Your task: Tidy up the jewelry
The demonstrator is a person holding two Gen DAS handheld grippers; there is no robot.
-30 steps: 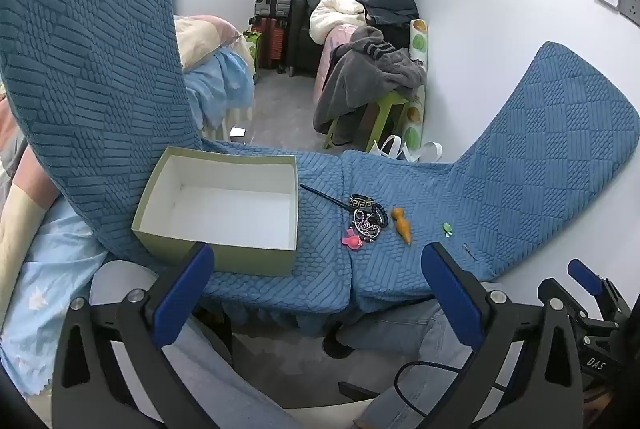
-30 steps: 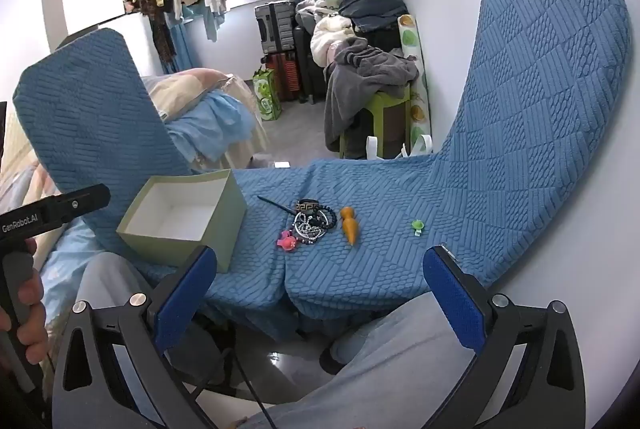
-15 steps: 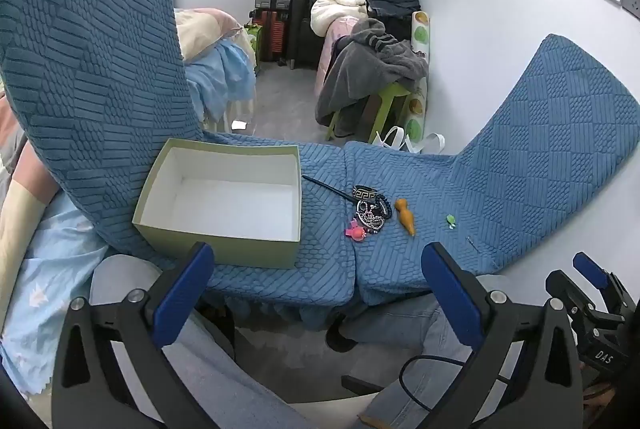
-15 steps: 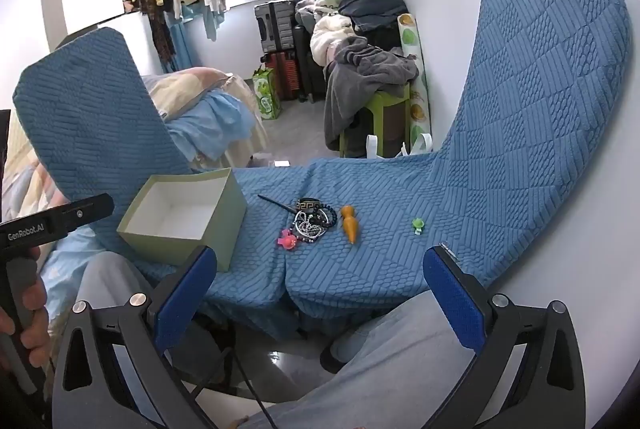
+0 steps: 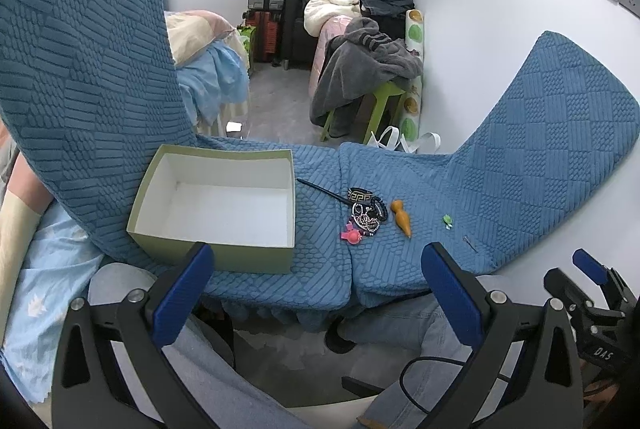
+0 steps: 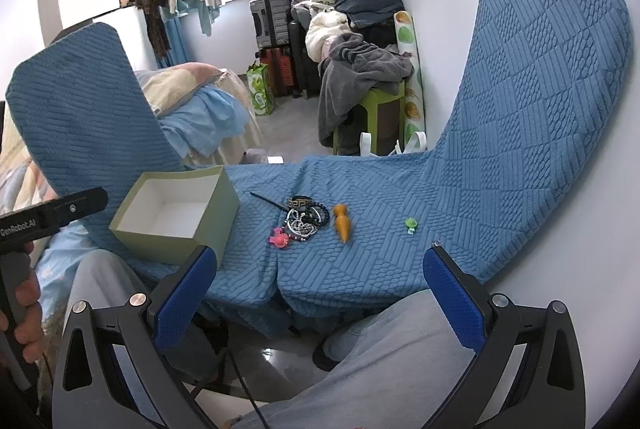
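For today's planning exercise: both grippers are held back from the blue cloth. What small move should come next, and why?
Probably bring the open right gripper forward to the orange carrot-shaped piece. The box holds nothing, and that piece lies apart from the tangled bead pile.

On the quilted cover [image 5: 400, 269], the open box [image 5: 216, 207] sits toward the left edge. Right of it lies a thin stick [image 5: 320, 188], its far end touching a heap of bracelets and beads [image 5: 366, 211]. A small clip [image 5: 351, 236] lies just before the heap — a carrot-shaped piece [image 5: 401, 217] right of it, another small clip [image 5: 447, 220] farther right, nearer the right edge.
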